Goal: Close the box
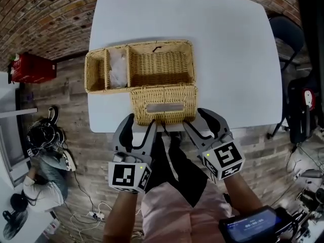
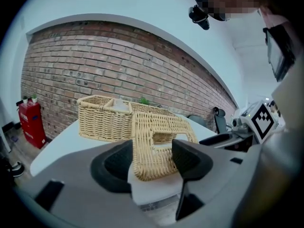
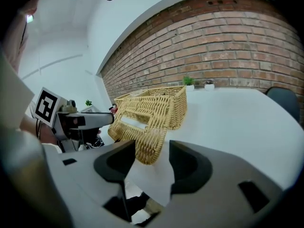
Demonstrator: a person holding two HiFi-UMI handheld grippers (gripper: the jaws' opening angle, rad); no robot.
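Wicker box (image 1: pixel 152 65), tan, rectangular and woven, is set on the white tabletop (image 1: pixel 228 59) toward its near edge. It is divided into two narrow compartments at the left and one wide compartment at the right. A pale crumpled item is seen in the second narrow compartment; what it is cannot be told. The box's slotted wicker lid (image 1: pixel 163 105) is laid open and flat on the table on the near side, reaching the table's edge.

At the lid's near left corner the left gripper (image 1: pixel 140 121) is held with its jaws spread wide. That corner (image 2: pixel 159 141) is seen in the gap, and no pad is pressed on it. At the near right corner the right gripper (image 1: pixel 200 119) is likewise released, with the lid's corner (image 3: pixel 142 122) framed between its parted jaws and nothing grasped.
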